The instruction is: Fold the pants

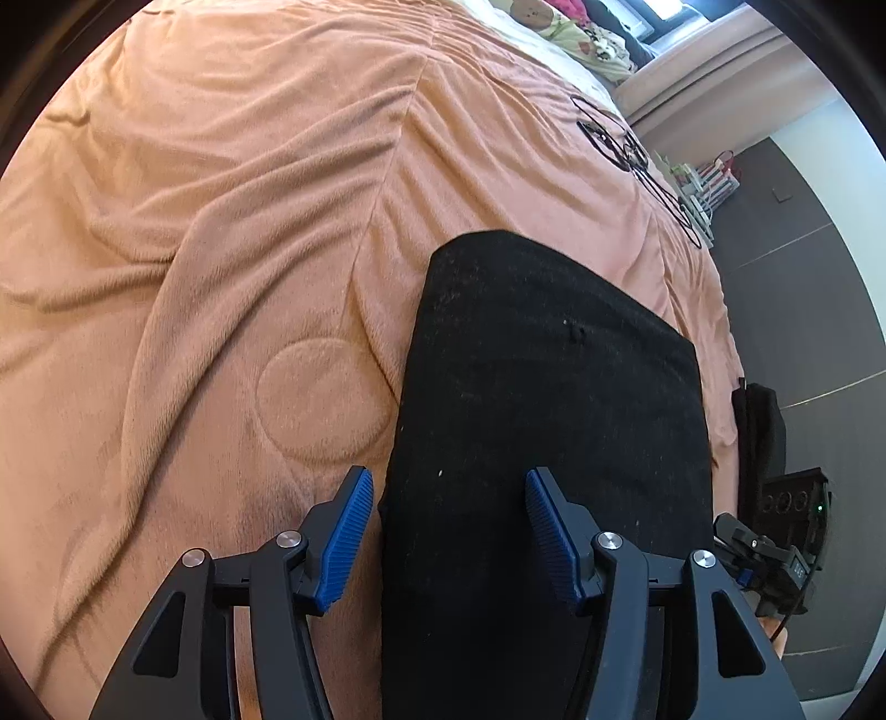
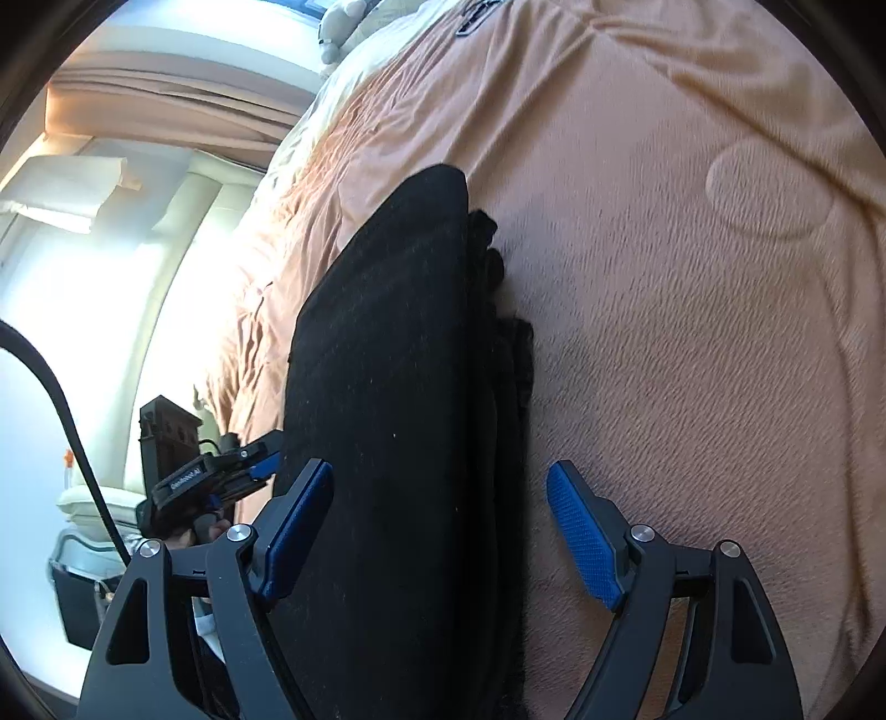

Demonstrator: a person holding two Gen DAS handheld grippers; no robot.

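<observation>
The black pants (image 1: 542, 421) lie folded into a compact stack on the peach blanket (image 1: 221, 221). My left gripper (image 1: 448, 526) is open just above the near left edge of the stack, holding nothing. In the right wrist view the pants (image 2: 398, 387) show layered edges on their right side. My right gripper (image 2: 443, 531) is open over the near end of the stack, empty. The right gripper also shows at the lower right of the left wrist view (image 1: 769, 554), and the left gripper shows at the left of the right wrist view (image 2: 221, 476).
The blanket (image 2: 692, 332) has wrinkles and a stitched circle (image 1: 326, 401). A black cable (image 1: 637, 160) lies on the far bed edge. Pillows (image 1: 581, 33) sit at the head. The bed edge drops to a dark floor (image 1: 803, 310) on the right.
</observation>
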